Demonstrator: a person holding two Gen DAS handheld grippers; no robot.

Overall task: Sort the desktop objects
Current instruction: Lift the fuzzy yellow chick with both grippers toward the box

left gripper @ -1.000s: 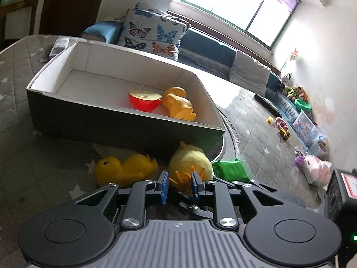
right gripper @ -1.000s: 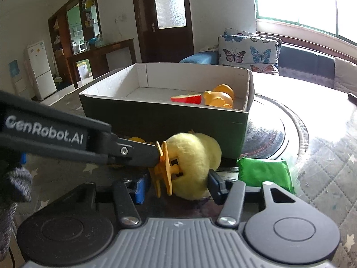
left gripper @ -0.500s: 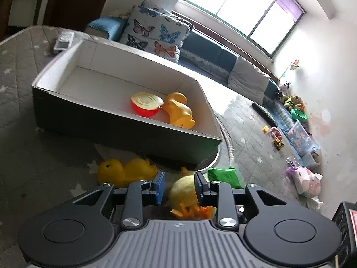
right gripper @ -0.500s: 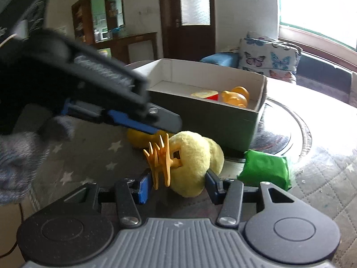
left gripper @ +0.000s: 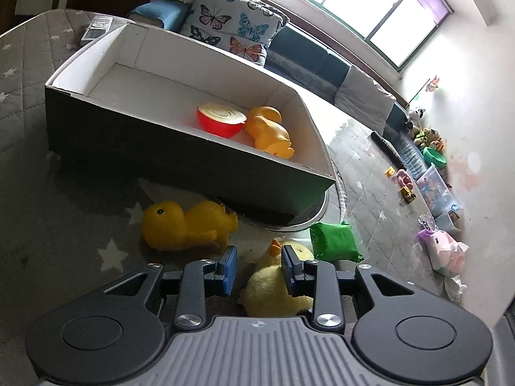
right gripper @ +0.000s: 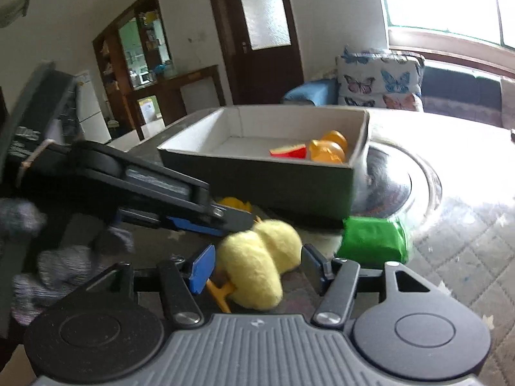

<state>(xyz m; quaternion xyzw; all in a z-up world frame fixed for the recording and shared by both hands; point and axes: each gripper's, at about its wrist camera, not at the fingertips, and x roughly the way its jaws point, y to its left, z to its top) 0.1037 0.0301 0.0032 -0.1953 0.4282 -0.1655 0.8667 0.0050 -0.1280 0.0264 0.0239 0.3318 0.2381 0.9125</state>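
Observation:
A yellow plush chick (right gripper: 257, 267) with orange feet lies on the table between the fingers of my right gripper (right gripper: 254, 268), which is open around it. It also shows in the left wrist view (left gripper: 273, 284), below my left gripper (left gripper: 259, 268), which is open and above it. A yellow rubber duck (left gripper: 186, 225) and a green packet (left gripper: 334, 241) lie in front of a dark box (left gripper: 180, 160). The box holds a red bowl (left gripper: 220, 122) and an orange duck (left gripper: 268, 132).
The left gripper's body (right gripper: 128, 186) crosses the left of the right wrist view. A round glass turntable (right gripper: 415, 186) sits under the box's right end. A remote (left gripper: 96, 27) lies at the table's far left. A sofa with butterfly cushions (left gripper: 235, 29) stands behind.
My left gripper let go of the chick's orange feet, opened and rose above it. The chick dropped onto the table between my right gripper's open fingers.

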